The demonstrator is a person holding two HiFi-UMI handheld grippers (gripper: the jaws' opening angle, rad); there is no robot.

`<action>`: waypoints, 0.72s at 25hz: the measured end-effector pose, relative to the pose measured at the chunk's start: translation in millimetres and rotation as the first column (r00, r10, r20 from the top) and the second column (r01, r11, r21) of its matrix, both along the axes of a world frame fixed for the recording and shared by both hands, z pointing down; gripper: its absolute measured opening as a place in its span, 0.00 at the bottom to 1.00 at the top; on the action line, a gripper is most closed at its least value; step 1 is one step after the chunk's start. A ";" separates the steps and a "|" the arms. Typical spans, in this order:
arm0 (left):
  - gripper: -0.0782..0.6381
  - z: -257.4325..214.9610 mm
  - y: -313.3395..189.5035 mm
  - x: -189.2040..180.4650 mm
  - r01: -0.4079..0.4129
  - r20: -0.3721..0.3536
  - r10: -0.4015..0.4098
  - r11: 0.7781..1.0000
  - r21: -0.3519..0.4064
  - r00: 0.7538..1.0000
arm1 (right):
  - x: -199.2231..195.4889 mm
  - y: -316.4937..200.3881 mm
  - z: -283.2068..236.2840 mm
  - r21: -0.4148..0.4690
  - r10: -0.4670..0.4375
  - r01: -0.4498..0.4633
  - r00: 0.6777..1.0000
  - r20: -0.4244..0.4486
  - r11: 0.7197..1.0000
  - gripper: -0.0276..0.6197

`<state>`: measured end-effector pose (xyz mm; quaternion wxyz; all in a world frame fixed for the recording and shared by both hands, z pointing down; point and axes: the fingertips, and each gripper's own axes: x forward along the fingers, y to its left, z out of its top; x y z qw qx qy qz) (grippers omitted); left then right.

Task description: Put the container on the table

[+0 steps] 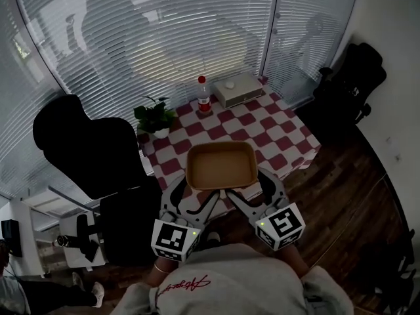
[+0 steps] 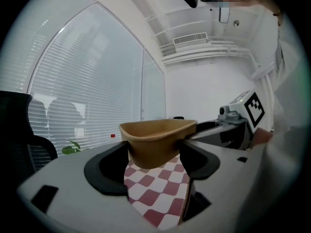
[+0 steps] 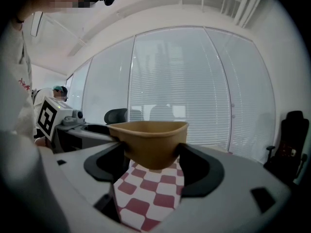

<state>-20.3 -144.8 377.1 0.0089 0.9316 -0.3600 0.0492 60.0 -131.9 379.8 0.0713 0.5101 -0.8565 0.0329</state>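
A tan, shallow, rounded-rectangle container (image 1: 221, 165) hangs empty above the near edge of the table (image 1: 289, 133), which wears a red-and-white checked cloth. My left gripper (image 1: 195, 192) is shut on its near left corner, and my right gripper (image 1: 252, 190) is shut on its near right corner. In the left gripper view the container (image 2: 155, 140) sits clamped between the black jaws of the left gripper (image 2: 154, 161), with the cloth visible beneath it. The right gripper view shows the same: the container (image 3: 148, 140) is pinched by the right gripper (image 3: 151, 161), clear of the cloth.
At the table's far end stand a red-capped bottle (image 1: 204, 95), a white box (image 1: 237, 89) and a potted plant (image 1: 155, 117). A black chair (image 1: 85, 149) stands left of the table, another (image 1: 351, 77) at the far right. Blinds cover the windows behind.
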 end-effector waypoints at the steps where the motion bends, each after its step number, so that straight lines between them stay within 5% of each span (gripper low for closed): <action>1: 0.57 -1.1 -5.3 0.5 -0.003 -0.001 0.003 1.000 0.005 1.000 | 0.6 -5.0 -0.9 0.002 0.003 -0.003 1.000 0.001 1.000 0.59; 18: 0.57 -0.4 -75.5 2.0 -0.039 0.015 0.038 0.999 0.022 0.999 | 1.5 -72.6 1.2 0.013 0.039 -0.040 0.999 0.012 0.999 0.59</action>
